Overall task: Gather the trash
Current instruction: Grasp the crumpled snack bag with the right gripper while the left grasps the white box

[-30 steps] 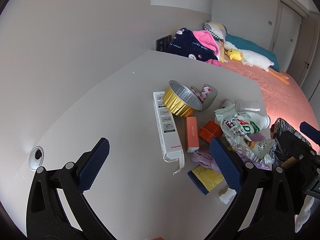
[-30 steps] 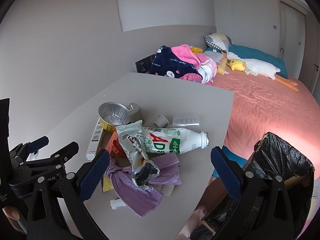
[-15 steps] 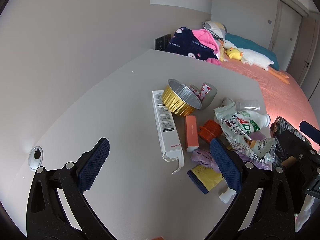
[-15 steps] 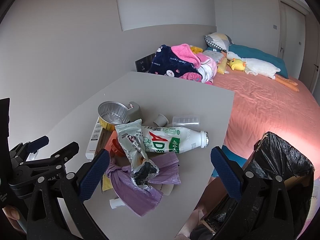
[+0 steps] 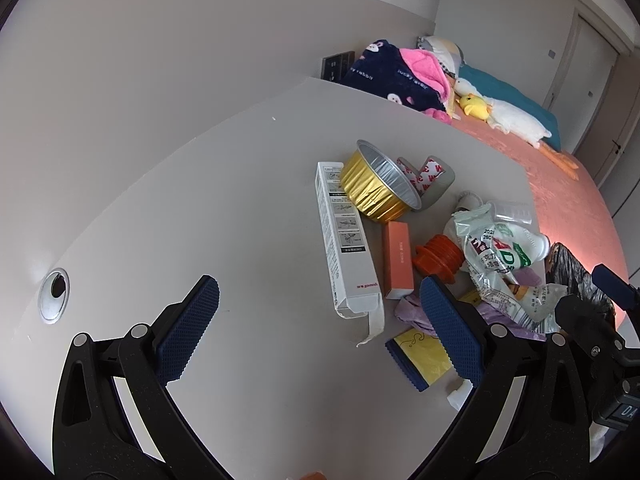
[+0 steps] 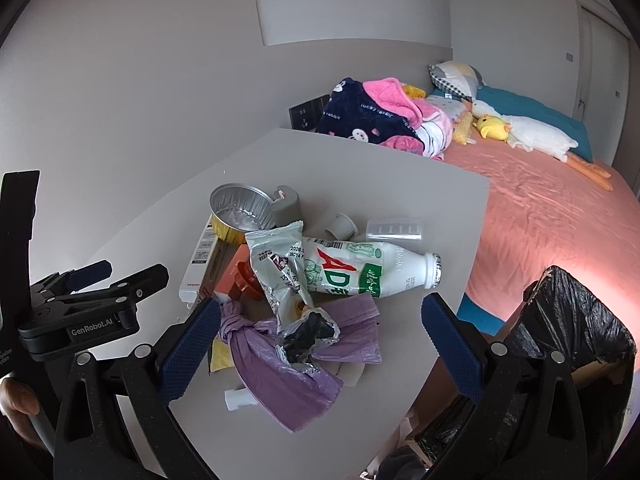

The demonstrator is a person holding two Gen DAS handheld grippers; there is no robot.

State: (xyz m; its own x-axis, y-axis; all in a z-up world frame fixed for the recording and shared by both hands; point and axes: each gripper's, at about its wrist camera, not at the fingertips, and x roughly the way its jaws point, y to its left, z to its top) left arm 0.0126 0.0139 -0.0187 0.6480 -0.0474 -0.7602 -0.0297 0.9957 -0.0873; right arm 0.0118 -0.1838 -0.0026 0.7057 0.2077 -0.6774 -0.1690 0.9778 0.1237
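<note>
- Two grippers are in your hands, and neither has hold of anything: your left gripper (image 5: 316, 320) hangs above the pale grey table (image 5: 200, 208) with its blue-padded jaws spread wide, and your right gripper (image 6: 320, 336) is spread just as wide over the near end of the trash pile.
- Between your right gripper's pads lie a crumpled purple plastic bag (image 6: 288, 360) and a torn silver-lined snack wrapper (image 6: 288, 280), the wrapper draped on top of the bag.
- Just behind them a white plastic drink bottle with a green and red label (image 6: 360, 272) lies on its side, neck pointing toward the bed (image 6: 540, 220).
- Farther back, a gold foil baking cup (image 5: 380, 188) sits tilted against a grey tape roll (image 5: 436, 184).
- Beside the cup, a long white cardboard carton (image 5: 344, 240) lies flat with its near flap open, and a small orange box (image 5: 398, 260) lies alongside it.
- An orange ribbed plastic piece (image 5: 438, 258), possibly a cap, rests between the orange box and the wrapper.
- A clear plastic measuring cup (image 6: 396, 232) lies on its side near the table's far edge.
- A yellow and blue pad (image 5: 418, 354) lies partly under your left gripper's right-hand finger.
- Your black-lined trash bin (image 6: 568, 336) stands open just off the table's right edge.
</note>
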